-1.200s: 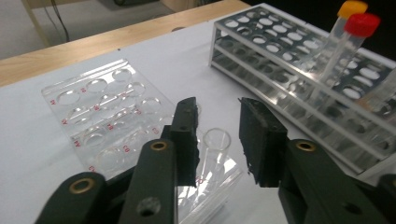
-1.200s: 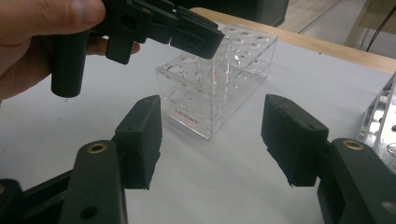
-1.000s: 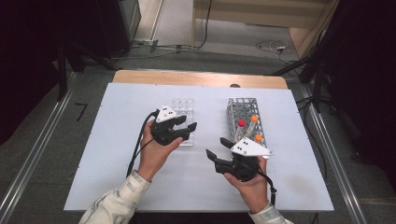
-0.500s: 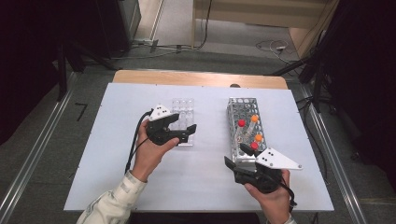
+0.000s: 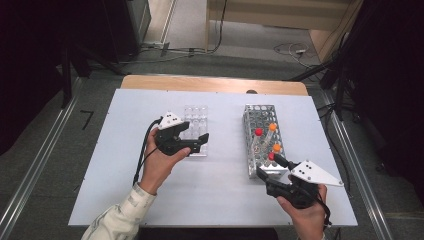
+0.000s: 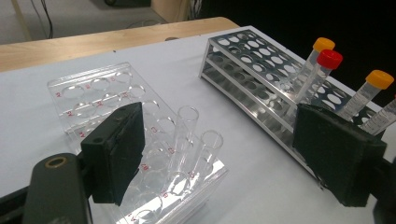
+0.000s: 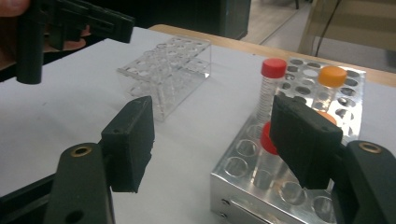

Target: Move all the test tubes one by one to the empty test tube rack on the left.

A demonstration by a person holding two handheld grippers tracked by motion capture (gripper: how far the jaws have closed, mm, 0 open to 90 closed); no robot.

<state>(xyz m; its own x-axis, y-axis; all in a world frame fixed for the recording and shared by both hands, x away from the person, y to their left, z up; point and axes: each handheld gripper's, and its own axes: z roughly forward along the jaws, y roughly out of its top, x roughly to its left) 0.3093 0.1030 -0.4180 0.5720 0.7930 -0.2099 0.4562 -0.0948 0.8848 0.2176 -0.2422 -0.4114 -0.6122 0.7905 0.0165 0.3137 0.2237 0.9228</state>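
Note:
A clear acrylic rack (image 5: pixel 196 116) (image 6: pixel 88 88) (image 7: pixel 173 70) holds two uncapped clear tubes (image 6: pixel 187 135). My left gripper (image 5: pixel 200 143) (image 6: pixel 224 158) hovers over its near end. Its jaws have just been opening and stand open, with the two tubes between the pads, untouched. A metal rack (image 5: pixel 260 114) (image 6: pixel 243 51) (image 7: pixel 233 172) carries red-capped tubes (image 5: pixel 258 132) (image 7: pixel 273 67) and orange-capped tubes (image 5: pixel 272 127) (image 6: pixel 379 78). My right gripper (image 5: pixel 269 166) (image 7: pixel 212 140) sits at that rack's near end. Its jaws have just been opening and are open, with nothing gripped.
Both racks stand on a white table (image 5: pixel 225 200) with a wooden strip (image 5: pixel 210 84) along its far edge. Bare tabletop lies between the racks and along the near edge. The left gripper (image 7: pixel 70 18) appears at the top left of the right gripper view.
The right gripper has moved right and slightly nearer, from the middle of the table to the metal rack's near end. The left gripper's jaws have spread wider; that hand stayed put.

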